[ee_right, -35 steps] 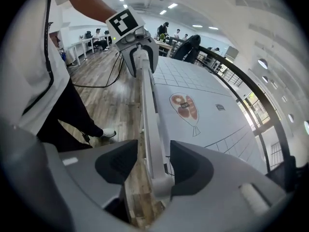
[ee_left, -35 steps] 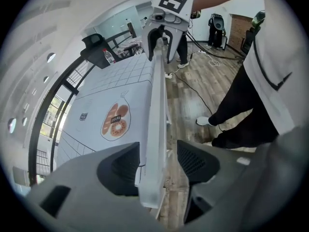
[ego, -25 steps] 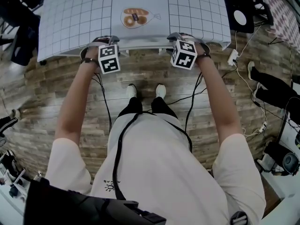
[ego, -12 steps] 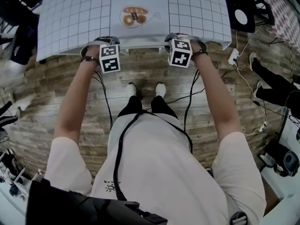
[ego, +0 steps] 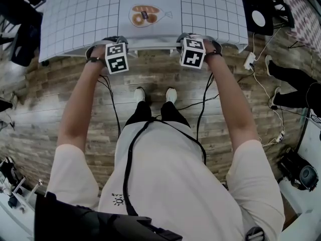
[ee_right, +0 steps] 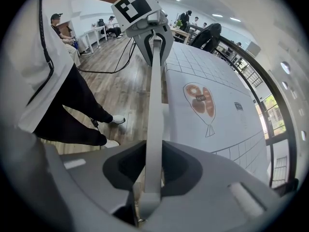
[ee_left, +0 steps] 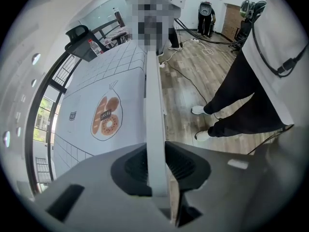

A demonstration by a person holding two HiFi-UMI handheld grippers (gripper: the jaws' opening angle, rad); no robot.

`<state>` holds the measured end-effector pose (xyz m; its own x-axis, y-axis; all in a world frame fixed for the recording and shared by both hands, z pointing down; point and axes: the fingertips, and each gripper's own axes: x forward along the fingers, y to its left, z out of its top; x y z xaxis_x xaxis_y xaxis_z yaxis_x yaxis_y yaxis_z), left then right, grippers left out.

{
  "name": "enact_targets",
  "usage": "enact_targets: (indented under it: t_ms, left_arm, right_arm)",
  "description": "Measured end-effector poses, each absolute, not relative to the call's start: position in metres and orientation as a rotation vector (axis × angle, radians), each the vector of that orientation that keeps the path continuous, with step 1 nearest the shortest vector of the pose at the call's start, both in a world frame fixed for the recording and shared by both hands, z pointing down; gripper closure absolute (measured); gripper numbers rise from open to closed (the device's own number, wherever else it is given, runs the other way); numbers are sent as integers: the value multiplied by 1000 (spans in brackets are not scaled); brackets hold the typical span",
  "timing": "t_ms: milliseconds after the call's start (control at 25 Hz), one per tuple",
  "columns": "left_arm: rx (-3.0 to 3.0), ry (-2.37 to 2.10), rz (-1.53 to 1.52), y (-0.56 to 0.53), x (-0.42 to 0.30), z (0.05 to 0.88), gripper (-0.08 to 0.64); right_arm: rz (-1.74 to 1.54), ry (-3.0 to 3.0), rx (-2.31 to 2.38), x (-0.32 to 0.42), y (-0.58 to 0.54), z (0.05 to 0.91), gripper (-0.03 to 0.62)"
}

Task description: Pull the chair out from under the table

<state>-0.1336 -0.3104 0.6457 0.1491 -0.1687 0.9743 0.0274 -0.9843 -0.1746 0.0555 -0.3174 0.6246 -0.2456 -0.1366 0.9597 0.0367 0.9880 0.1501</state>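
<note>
I watched the left gripper (ee_left: 157, 168), whose jaws had just been closing, pinch the flat, pale grey top rail (ee_left: 153, 95) of the chair. The chair itself seemed to be tucked right in at the near edge of the table (ego: 80, 14), which wore a white gridded cloth with a bread picture. Further along that same edge the right gripper (ee_right: 153, 168) had likewise just been closing, and its pads sat tight on both faces of the rail. To my eye the pull wanted both hands drawing straight back from the table, together and level, so the chair would not twist or snag the cloth's hanging hem. The grip needed to be firm, since the rail looked thin and smooth enough to slip. Back from the table the wooden plank floor (ego: 60, 99) lay open, but the person's white shoes (ego: 141, 97) stood close to it. Black cables (ego: 203, 102) trailed there too, near a white power strip (ego: 249, 60) off the table's right corner, so a backward step would have to mind them.
</note>
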Motion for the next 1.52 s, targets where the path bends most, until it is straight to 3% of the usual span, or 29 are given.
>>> enact_targets:
  t_ms: [1520]
  left_arm:
    - [-2355, 106, -1944, -181, -132, 638, 479]
  right_arm:
    - [-90, -1796, 0, 57, -191, 621, 511]
